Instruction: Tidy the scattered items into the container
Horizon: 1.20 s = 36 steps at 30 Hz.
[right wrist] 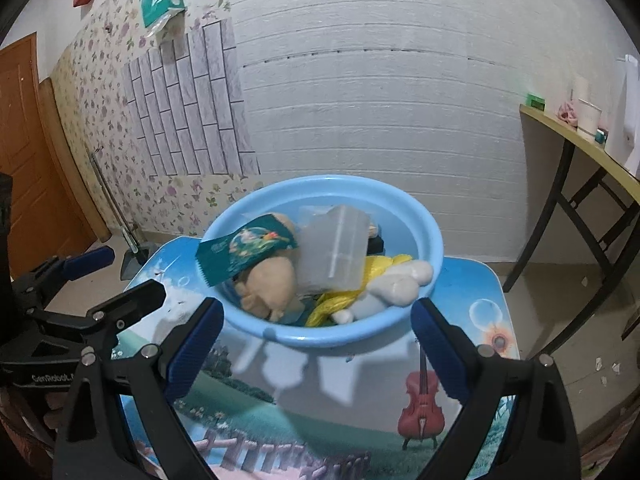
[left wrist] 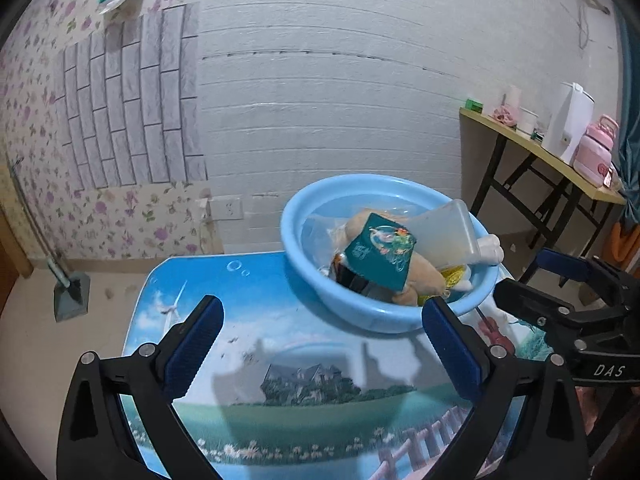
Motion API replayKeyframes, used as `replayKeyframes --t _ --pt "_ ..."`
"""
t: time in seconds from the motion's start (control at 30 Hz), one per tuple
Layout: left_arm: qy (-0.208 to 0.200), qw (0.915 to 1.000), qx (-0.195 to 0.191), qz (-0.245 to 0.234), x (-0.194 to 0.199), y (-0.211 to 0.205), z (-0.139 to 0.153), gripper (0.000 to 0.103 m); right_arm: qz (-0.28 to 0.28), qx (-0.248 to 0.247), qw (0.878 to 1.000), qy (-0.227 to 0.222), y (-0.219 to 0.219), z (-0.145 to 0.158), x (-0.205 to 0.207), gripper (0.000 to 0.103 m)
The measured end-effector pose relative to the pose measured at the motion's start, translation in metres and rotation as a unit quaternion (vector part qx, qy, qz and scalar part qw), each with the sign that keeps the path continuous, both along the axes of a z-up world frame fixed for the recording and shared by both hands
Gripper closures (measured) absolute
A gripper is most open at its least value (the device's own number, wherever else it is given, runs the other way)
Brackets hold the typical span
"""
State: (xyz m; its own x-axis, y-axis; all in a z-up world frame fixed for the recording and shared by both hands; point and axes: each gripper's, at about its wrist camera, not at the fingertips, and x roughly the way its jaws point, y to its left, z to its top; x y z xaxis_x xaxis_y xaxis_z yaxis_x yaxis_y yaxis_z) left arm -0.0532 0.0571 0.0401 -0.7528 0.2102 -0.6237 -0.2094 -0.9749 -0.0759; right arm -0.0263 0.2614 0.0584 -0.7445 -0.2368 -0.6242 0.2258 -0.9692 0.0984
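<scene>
Basin sits just ahead of both tongs, on the far part of the printed table, holding a teal packet, tan plush, clear plastic tub, yellow wrapper and white toy. Left gripper and right gripper: jaws wide apart, nothing between them. Bare tabletop under both; basin's far rim overhangs the table's back edge.
</scene>
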Motion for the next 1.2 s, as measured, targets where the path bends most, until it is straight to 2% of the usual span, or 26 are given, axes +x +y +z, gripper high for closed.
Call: replayKeyframes --t 0.17,0.37,0.83,1.2 --pt "-0.012 0.9998 -0.009 0.010 0.010 -0.009 -0.001 0.003 0.000 -0.023 1.000 0.000 0.002 0.005 0.008 0.006" --pt "-0.027 0.9988 -0.033 0.026 0.002 -0.008 -0.013 0.003 0.002 -0.009 1.000 0.001 -0.003 0.006 0.008 0.006" --pt "-0.040 0.9975 -0.042 0.039 -0.017 -0.004 -0.018 0.003 -0.008 -0.012 1.000 0.004 0.006 0.006 0.000 0.006" --pt "-0.026 0.9979 -0.037 0.047 -0.008 -0.008 -0.015 0.003 -0.011 -0.021 1.000 0.000 0.008 0.003 0.003 0.006"
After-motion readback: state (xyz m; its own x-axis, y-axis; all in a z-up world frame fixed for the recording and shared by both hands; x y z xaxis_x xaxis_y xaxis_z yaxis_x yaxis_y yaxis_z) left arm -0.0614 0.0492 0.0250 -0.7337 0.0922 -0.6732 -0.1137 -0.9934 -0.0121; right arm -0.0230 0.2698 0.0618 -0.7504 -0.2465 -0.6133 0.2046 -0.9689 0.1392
